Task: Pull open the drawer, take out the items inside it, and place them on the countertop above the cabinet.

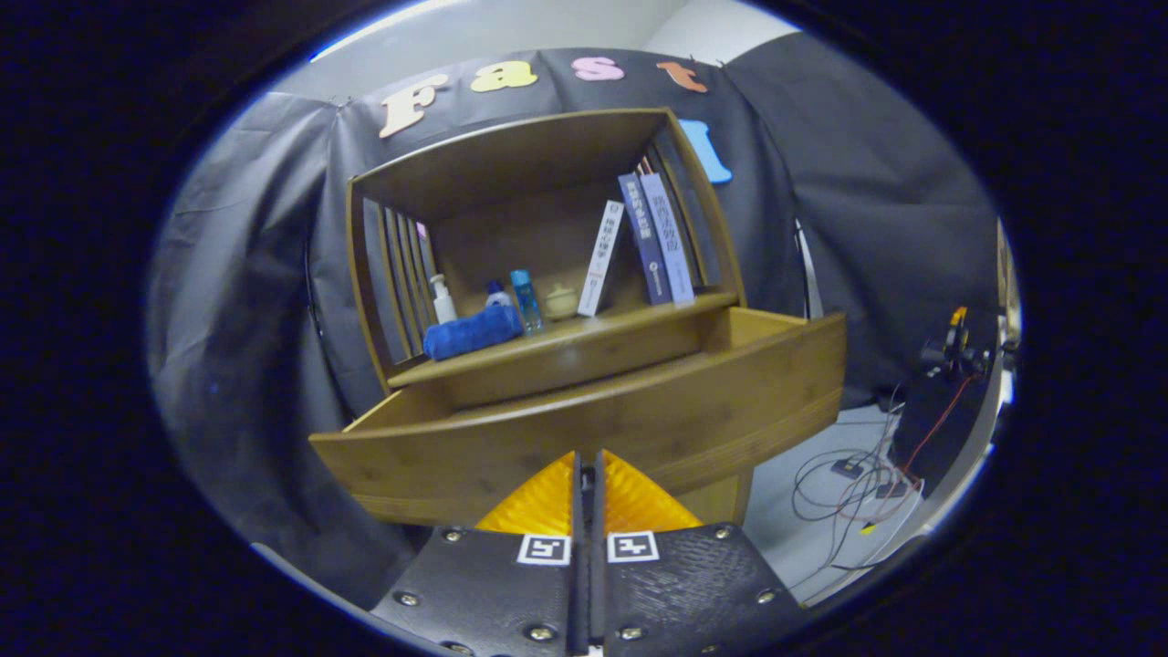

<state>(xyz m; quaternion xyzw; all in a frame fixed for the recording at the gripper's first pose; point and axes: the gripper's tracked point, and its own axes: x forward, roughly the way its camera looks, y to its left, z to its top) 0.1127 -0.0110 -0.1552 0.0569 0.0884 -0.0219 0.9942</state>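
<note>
The cabinet [547, 274] stood directly ahead of me against the draped booth wall, an open wooden shelf unit with slatted sides. Its drawer [584, 420] was already pulled out toward me, and the drawer's long front panel ran crosswise to my line of approach, spanning well beyond my fingers on both sides and sloping up to my right in this view. My gripper [587, 470] was clenched, the two fingers pressed together with nothing between them, and their tips sat just in front of the drawer front near its middle; I could not tell whether they touched the wood. From this low angle the panel hid the inside of the drawer, so the items to be removed could not be identified. I judged that the coming move depended on this one relation: the drawer cavity lay beyond and above my fingertips, behind the front panel, so the gripper would have to rise over the panel's top edge, release, and then reach down into the drawer. The countertop [584, 328], the destination, lay above and behind the drawer and already carried things. A rolled blue towel [472, 333] lay at its left end, several books [652, 242] leaned at the right, and small bottles [525, 299] stood between them behind the towel.
</note>
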